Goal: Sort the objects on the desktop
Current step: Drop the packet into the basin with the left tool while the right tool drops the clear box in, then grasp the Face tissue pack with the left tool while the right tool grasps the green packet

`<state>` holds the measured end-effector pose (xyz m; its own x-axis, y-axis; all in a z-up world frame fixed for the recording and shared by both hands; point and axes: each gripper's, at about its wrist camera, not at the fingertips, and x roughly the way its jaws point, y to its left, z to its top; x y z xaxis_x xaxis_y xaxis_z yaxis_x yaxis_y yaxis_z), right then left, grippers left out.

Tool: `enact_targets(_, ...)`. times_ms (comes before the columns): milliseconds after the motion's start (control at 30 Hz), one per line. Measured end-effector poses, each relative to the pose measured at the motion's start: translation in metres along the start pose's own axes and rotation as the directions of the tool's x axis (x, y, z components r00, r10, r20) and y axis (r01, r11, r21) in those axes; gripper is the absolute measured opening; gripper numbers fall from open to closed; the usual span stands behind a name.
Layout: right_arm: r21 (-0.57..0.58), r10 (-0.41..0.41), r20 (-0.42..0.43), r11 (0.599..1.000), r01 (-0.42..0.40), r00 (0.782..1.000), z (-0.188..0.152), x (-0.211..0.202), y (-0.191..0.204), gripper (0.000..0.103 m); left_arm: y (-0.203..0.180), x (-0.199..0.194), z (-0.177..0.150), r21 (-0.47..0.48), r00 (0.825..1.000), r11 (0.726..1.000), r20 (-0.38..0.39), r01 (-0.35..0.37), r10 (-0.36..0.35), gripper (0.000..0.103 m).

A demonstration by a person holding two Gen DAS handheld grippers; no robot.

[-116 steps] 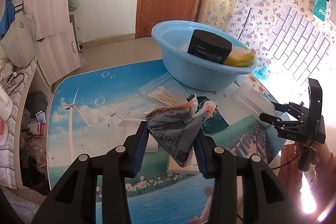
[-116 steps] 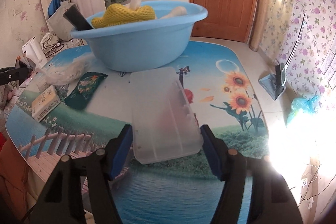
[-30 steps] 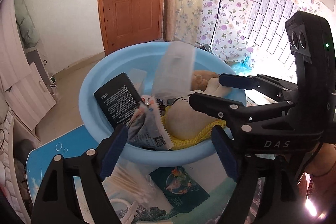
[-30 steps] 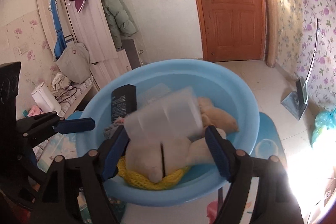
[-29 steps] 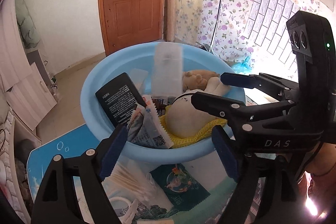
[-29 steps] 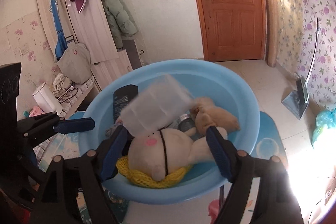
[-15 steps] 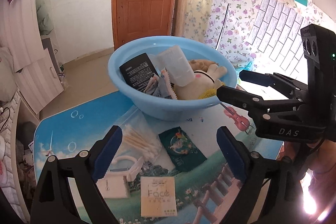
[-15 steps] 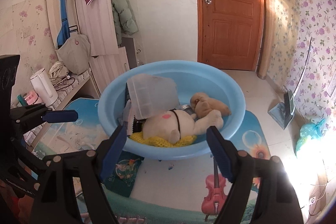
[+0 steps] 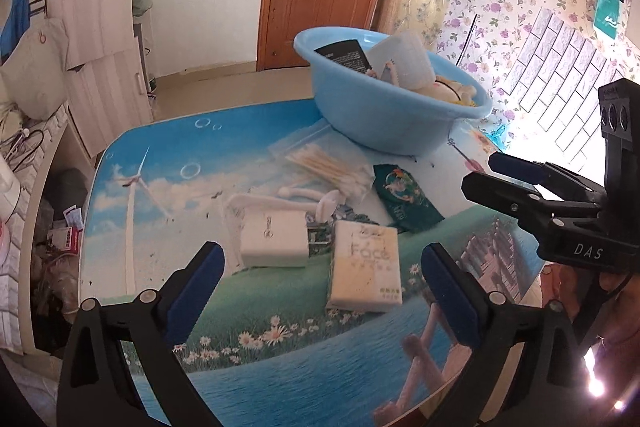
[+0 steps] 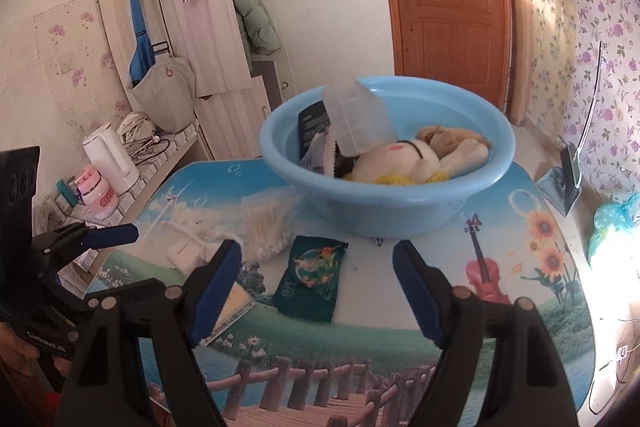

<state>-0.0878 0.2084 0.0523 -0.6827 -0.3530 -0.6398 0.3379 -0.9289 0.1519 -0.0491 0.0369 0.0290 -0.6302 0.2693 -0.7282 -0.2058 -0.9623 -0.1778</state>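
My left gripper (image 9: pixel 320 291) hangs above the near table edge, jaws opening, nothing between them. Below it lie a white charger block (image 9: pixel 274 237), a "Face" tissue pack (image 9: pixel 366 267), a green packet (image 9: pixel 406 197) and a bag of cotton swabs (image 9: pixel 328 167). The blue basin (image 9: pixel 384 123) at the far side holds a clear plastic box (image 9: pixel 402 61), a black box (image 9: pixel 346 55), a crumpled packet and a plush toy (image 10: pixel 400 163). My right gripper (image 10: pixel 318 287) stands open and empty over the green packet (image 10: pixel 310 277), short of the basin (image 10: pixel 384 203).
A white kettle (image 10: pixel 110 151) and a pink bottle (image 10: pixel 98 193) stand on a low shelf left of the table. In the left wrist view the right gripper (image 9: pixel 480 171) reaches in from the right. A dustpan (image 10: pixel 564 179) stands on the floor beyond the table's right edge.
Both grippers have drawn back from the basin toward the near table edge. The clear box has come to rest inside the basin. The left jaws have spread wider.
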Motion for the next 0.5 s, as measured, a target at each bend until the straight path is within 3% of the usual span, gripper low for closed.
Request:
enact_targets(200, -0.004, 0.029, -0.056, 1.000, -0.029, 0.998, -0.020, 0.008, 0.006, 0.078, 0.008, 0.007, -0.016, -0.009, 0.999, 1.000, -0.029, -0.016, 0.016, 0.099)
enact_targets(500, 0.011, 0.008, -0.090, 1.000, -0.007, 0.996, -0.024, 0.017, -0.001, 0.076, -0.004, 0.017, -0.022, 0.011, 0.998, 1.000, -0.052, 0.017, -0.017, 0.099)
